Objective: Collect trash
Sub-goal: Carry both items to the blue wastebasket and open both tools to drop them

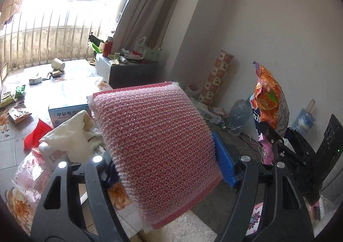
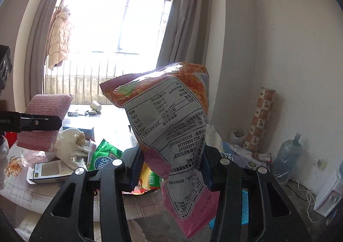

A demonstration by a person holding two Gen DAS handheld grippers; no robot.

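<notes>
The left gripper [image 1: 167, 156] is clamped on a pink bubble-wrap pouch [image 1: 154, 141], its fingers [image 1: 225, 156] set wide and pressing on the two sides of the pouch, which stands up in front of the left wrist camera and fills the middle of that view. From the right wrist camera the same pouch [image 2: 46, 122] shows at the far left, lifted above the tabletop [image 2: 111, 122] with the black left gripper across it. The right gripper [image 2: 169, 167] pinches an orange and pink snack bag [image 2: 169, 117] near its lower part, the fingers [image 2: 134, 169] partly closed against the crinkled foil; the bag rises upside down in front of the lens, its white nutrition panel facing the camera. In the left wrist view that snack bag [image 1: 270, 105] stands at the right, held up by the right gripper [image 1: 272, 145], near the wall. Below, on the floral-patterned tabletop, lie a crumpled white tissue [image 2: 70, 145], a green snack packet [image 2: 105, 156], a white carton with a clear window [image 2: 51, 170], a blue medicine box [image 1: 64, 113] and a red wrapper [image 1: 36, 135]. Farther back a paper cup [image 1: 58, 63] lies tipped on its side. By the wall a patterned roll [image 2: 260, 117] leans upright, and a large clear water bottle [image 2: 287, 156] stands on the floor beside it.
</notes>
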